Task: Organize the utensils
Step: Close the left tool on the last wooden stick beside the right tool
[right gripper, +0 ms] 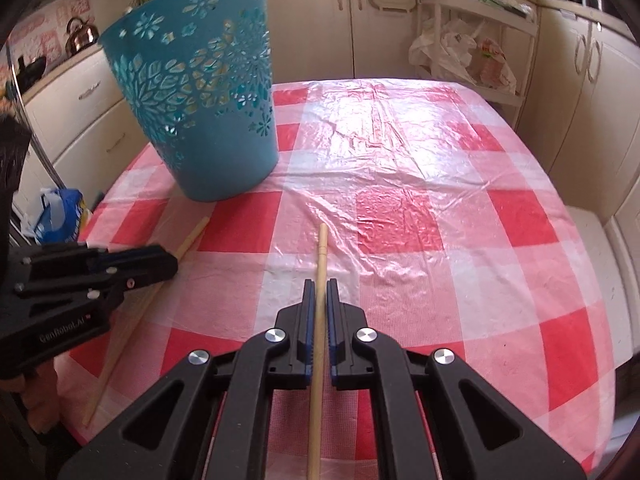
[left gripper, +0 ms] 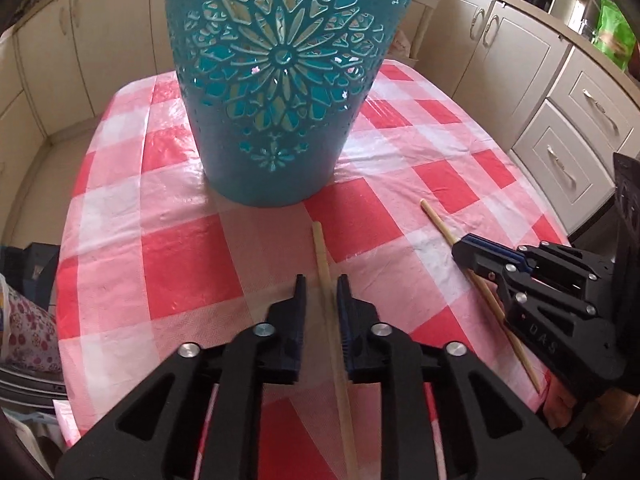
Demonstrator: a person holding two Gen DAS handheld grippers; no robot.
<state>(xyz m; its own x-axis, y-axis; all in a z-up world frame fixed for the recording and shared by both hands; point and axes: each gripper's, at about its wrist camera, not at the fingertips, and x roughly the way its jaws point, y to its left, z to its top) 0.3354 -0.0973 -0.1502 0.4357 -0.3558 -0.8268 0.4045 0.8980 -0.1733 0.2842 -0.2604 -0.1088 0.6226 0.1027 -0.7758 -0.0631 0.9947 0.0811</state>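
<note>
Left wrist view looks down along the left gripper (left gripper: pixel 322 292), whose jaws flank one wooden chopstick (left gripper: pixel 329 300); a thin gap shows on the left side of the stick, so the pads are not yet pressing it. That chopstick lies on the red-and-white checked tablecloth (left gripper: pixel 180 264), its far tip just short of the foot of the teal cut-out basket (left gripper: pixel 276 80), which stands upright near the table's far left part. In the right wrist view the right gripper (right gripper: pixel 321 286) is clenched on a second chopstick (right gripper: pixel 320 312), the pads tight against both sides, the stick running forward past the fingertips. The two sticks lie near each other, angled apart, both close to the near table edge, where their lower ends pass out of sight under the tools. Beyond the right gripper the cloth is open right across to the far edge and the right-hand edge; cream cabinets (right gripper: pixel 580 92) stand close around the table.
</note>
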